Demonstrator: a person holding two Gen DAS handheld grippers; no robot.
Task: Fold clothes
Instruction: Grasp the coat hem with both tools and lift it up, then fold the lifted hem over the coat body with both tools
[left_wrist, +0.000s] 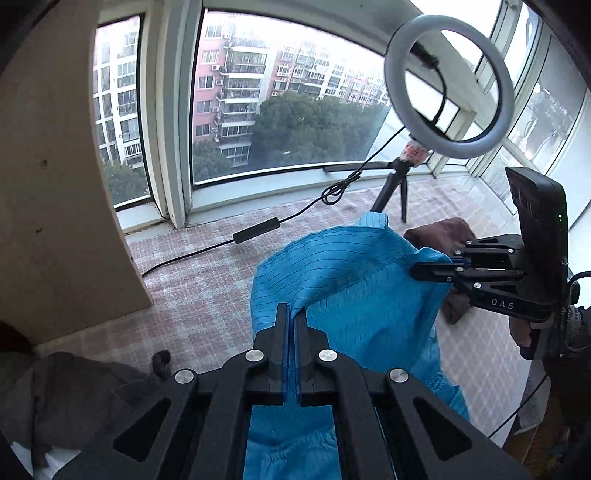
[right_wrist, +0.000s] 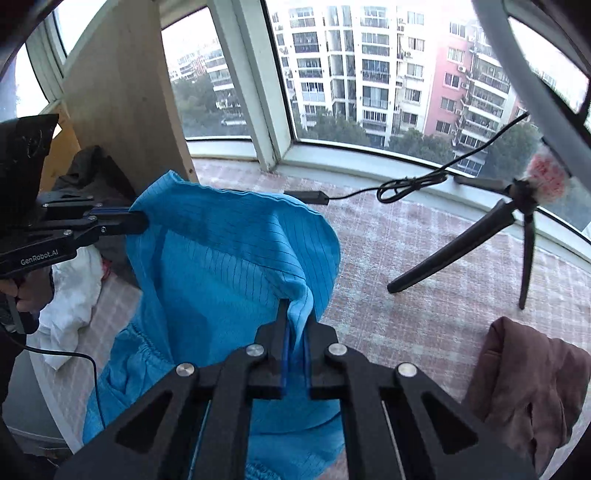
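A blue striped garment (left_wrist: 354, 291) hangs lifted above the checked tablecloth (left_wrist: 207, 291), stretched between both grippers. My left gripper (left_wrist: 294, 314) is shut on one edge of the fabric at the bottom of the left wrist view. It also shows at the left of the right wrist view as the left gripper (right_wrist: 142, 223). My right gripper (right_wrist: 295, 314) is shut on the opposite edge of the blue garment (right_wrist: 229, 266). From the left wrist, the right gripper (left_wrist: 417, 269) pinches the cloth at the right. An elastic cuff of the garment droops below.
A ring light (left_wrist: 448, 79) on a black tripod (right_wrist: 476, 243) stands at the back near the window, its cable (left_wrist: 255, 230) trailing over the cloth. A brown garment (right_wrist: 528, 387) lies at the right. Grey clothing (left_wrist: 74, 391) and white cloth (right_wrist: 74, 295) sit left beside a wooden panel (left_wrist: 55, 166).
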